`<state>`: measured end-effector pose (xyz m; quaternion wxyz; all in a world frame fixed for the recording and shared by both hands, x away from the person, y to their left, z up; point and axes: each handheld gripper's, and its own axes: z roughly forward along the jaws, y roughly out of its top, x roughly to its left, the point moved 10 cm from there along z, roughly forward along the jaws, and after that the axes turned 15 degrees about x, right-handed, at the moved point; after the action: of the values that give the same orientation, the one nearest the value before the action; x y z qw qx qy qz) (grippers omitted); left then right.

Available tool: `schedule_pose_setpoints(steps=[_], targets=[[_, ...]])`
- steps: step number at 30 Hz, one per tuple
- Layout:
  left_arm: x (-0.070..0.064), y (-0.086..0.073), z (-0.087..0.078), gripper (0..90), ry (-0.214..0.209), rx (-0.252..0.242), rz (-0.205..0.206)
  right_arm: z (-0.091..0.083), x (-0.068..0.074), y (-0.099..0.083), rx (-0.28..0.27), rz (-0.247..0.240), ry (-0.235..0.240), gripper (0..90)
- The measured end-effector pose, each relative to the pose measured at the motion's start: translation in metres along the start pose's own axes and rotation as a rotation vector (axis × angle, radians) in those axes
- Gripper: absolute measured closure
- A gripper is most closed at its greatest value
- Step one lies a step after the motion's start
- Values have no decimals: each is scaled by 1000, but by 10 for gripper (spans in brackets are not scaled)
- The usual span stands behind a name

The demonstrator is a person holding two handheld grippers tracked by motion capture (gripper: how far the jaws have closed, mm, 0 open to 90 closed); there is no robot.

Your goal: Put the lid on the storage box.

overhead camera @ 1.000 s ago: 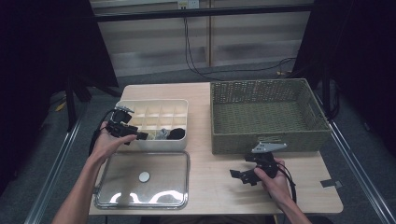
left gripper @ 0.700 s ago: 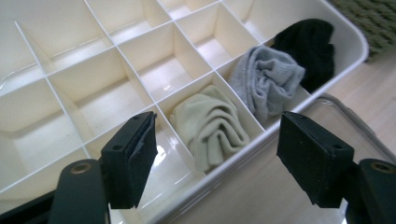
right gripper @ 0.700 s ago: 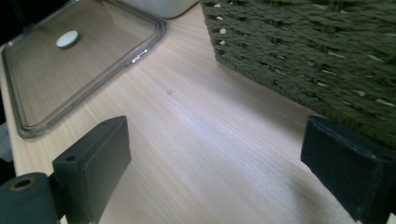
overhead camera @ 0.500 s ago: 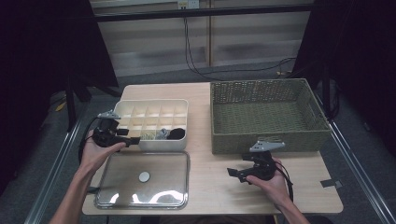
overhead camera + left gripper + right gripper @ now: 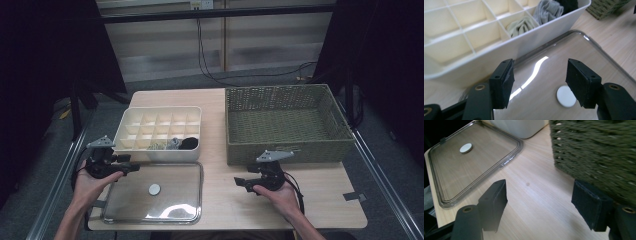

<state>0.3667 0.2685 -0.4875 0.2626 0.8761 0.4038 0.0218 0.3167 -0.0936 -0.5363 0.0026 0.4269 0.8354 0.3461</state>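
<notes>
Since a moment ago the left gripper [image 5: 134, 168] has drawn back from the white divided box [image 5: 159, 151] and now hovers at the near-left corner of the clear lid [image 5: 170, 210]; its jaws stand spread and empty above the glossy lid, near its white disc [image 5: 566, 96]; folded socks [image 5: 520, 25] lie in the box's front compartments; the right gripper [image 5: 240, 182] rests low over the bare table [image 5: 320, 210], jaws apart, just in front of the woven basket [image 5: 287, 150].
</notes>
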Motion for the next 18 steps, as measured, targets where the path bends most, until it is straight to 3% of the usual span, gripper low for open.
schedule_pose_setpoints(steps=[6,9,11,18], targets=[[3,-22,-8,388,19,-3,-26,9,14,9,24,-19,31,334],[10,-36,-12,354,30,-19,-61,16,23,16,29,-26,51,355],[14,-43,-12,364,10,-31,-80,22,27,18,41,-33,59,362],[27,-68,-10,380,5,-23,-122,45,42,26,76,-38,88,373]])
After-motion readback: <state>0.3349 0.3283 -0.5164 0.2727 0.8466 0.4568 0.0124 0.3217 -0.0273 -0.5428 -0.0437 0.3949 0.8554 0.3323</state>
